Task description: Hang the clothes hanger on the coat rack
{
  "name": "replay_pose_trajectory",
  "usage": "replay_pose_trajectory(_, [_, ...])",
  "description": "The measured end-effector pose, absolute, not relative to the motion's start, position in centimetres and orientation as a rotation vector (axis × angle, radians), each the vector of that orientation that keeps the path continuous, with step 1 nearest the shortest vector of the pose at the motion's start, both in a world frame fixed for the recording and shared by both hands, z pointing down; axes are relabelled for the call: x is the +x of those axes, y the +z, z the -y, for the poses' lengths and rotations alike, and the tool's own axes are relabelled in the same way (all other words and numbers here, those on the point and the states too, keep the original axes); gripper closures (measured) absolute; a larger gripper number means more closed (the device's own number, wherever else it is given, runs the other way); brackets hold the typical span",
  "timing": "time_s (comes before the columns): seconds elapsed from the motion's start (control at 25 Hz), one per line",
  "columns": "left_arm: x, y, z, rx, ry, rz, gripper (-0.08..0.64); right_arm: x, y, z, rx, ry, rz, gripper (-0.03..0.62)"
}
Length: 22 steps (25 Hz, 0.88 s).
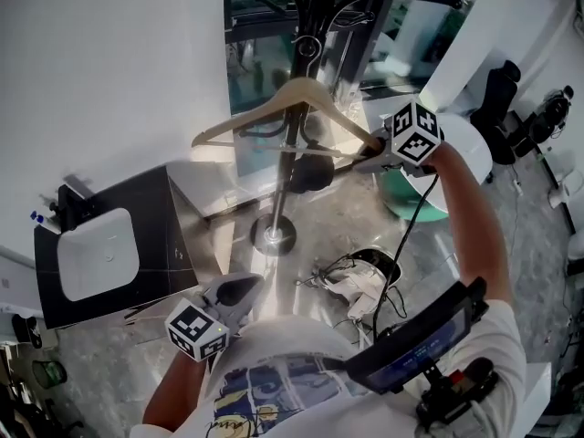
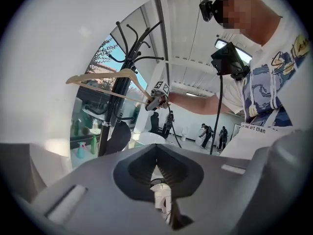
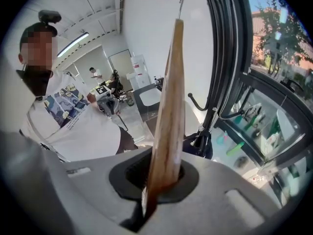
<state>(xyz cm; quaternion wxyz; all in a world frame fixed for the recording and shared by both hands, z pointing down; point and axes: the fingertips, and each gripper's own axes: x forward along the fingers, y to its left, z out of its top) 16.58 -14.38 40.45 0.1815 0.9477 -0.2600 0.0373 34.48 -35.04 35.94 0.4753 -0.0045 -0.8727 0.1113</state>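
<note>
Two grippers. Right gripper [image 1: 372, 151] clenched on hanger [image 1: 265, 106] right end; hanger high against rack [image 1: 282, 190] pole, hook up at a rack arm. Left gripper [image 1: 239, 290] closed, empty, near.

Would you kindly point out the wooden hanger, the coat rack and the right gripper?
wooden hanger [image 1: 248, 114], head view, left arm.
coat rack [image 1: 274, 238], head view, round base.
right gripper [image 1: 370, 156], head view, jaw tips.
</note>
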Motion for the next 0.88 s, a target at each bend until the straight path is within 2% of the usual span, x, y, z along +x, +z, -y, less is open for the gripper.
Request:
replay_pose_trajectory(0.76, [18.4, 41.4, 14.0, 2.650, 0.141, 0.749, 0.558, 34.4, 37.2, 37.9, 0.080, 0.126, 2.174, 0.588])
replay_pose_trajectory(0.84, [18.0, 41.5, 13.8, 2.650, 0.145, 0.753, 0.558, 34.5, 37.2, 38.4, 0.114, 0.133, 2.189, 0.562])
replay_pose_trajectory(0.88, [17.8, 41.5, 13.7, 2.649, 0.146, 0.753, 0.558, 34.6, 37.3, 38.6, 0.135, 0.139, 2.194, 0.525])
